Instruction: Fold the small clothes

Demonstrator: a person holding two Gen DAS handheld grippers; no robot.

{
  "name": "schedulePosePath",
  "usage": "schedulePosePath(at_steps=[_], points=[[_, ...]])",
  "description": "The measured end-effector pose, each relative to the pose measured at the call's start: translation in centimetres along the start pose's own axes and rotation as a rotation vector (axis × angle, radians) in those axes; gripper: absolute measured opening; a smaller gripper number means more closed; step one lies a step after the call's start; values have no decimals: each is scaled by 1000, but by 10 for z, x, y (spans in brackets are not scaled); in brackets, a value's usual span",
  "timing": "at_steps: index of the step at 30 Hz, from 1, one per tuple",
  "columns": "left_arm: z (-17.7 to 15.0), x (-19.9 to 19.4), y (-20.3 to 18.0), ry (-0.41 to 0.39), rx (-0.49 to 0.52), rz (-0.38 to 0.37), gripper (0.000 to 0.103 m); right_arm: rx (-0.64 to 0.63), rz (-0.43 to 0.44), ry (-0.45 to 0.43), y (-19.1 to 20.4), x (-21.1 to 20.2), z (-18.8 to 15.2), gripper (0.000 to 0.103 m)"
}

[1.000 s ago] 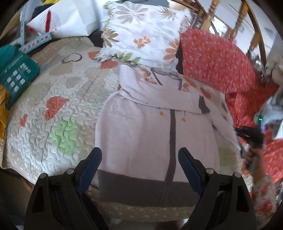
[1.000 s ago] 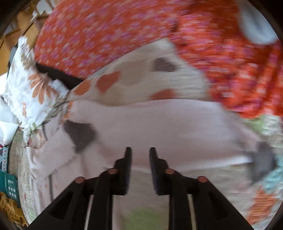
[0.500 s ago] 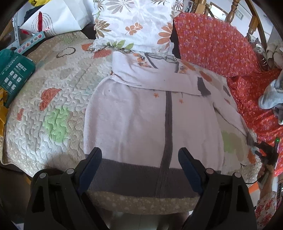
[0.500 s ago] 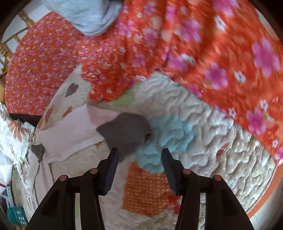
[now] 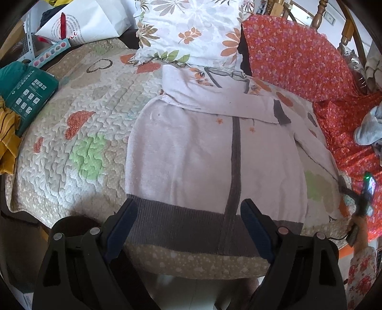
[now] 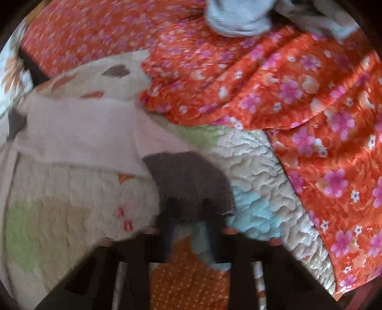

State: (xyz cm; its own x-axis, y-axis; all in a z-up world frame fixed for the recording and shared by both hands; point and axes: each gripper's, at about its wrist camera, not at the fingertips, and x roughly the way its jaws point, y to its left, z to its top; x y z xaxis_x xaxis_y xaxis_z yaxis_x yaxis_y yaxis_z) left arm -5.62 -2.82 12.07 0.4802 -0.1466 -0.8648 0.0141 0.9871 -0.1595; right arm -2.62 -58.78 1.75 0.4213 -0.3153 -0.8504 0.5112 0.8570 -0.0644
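Observation:
A pale pink child's cardigan (image 5: 195, 152) with a grey hem band and grey centre strip lies flat on a quilted bedspread (image 5: 78, 133). One sleeve is folded across its chest; the other stretches out to the right. My left gripper (image 5: 188, 219) is open and empty, hovering just above the grey hem. My right gripper (image 6: 187, 214) is at the grey cuff (image 6: 188, 181) of the stretched sleeve (image 6: 78, 138), its jaws either side of the cuff's edge. That view is blurred, so its grip is unclear. The right gripper also shows at the far right of the left wrist view (image 5: 355, 205).
A floral pillow (image 5: 191, 31) lies beyond the cardigan. Red flowered fabric (image 6: 298, 100) covers the right side, with grey-blue clothes (image 6: 236, 16) on it. A green box (image 5: 28, 95), yellow cloth and a white bag (image 5: 83, 21) sit at the left. The bed's front edge is below my left gripper.
My right gripper has swung from over the cardigan's body out to the sleeve end and closed in on the grey cuff, its jaws narrower now. My left gripper has pulled back a little.

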Motion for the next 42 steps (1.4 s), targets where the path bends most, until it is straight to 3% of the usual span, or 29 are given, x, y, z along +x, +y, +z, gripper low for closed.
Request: schedulePosePath(at_steps=[7, 10, 13, 19, 26, 29, 34, 38, 42], points=[[14, -12, -4, -42, 21, -29, 87, 393, 477, -47, -45, -61, 32, 6], [31, -6, -10, -55, 47, -56, 87, 465, 618, -35, -34, -77, 41, 6], [51, 3, -8, -99, 46, -106, 87, 464, 687, -4, -1, -91, 47, 6], [100, 41, 23, -133, -33, -166, 87, 397, 754, 3, 97, -129, 67, 6], [125, 68, 76, -228, -15, -21, 87, 212, 810, 62, 274, -144, 96, 6], [135, 78, 109, -185, -95, 32, 87, 144, 848, 114, 354, -133, 100, 6], [150, 83, 162, -127, -297, -11, 87, 9, 879, 230, 486, -99, 84, 6], [155, 76, 177, -146, -353, -4, 87, -45, 853, 309, 550, -65, 62, 6], [159, 73, 180, -161, -348, 22, 87, -55, 815, 373, 585, -26, 44, 6]])
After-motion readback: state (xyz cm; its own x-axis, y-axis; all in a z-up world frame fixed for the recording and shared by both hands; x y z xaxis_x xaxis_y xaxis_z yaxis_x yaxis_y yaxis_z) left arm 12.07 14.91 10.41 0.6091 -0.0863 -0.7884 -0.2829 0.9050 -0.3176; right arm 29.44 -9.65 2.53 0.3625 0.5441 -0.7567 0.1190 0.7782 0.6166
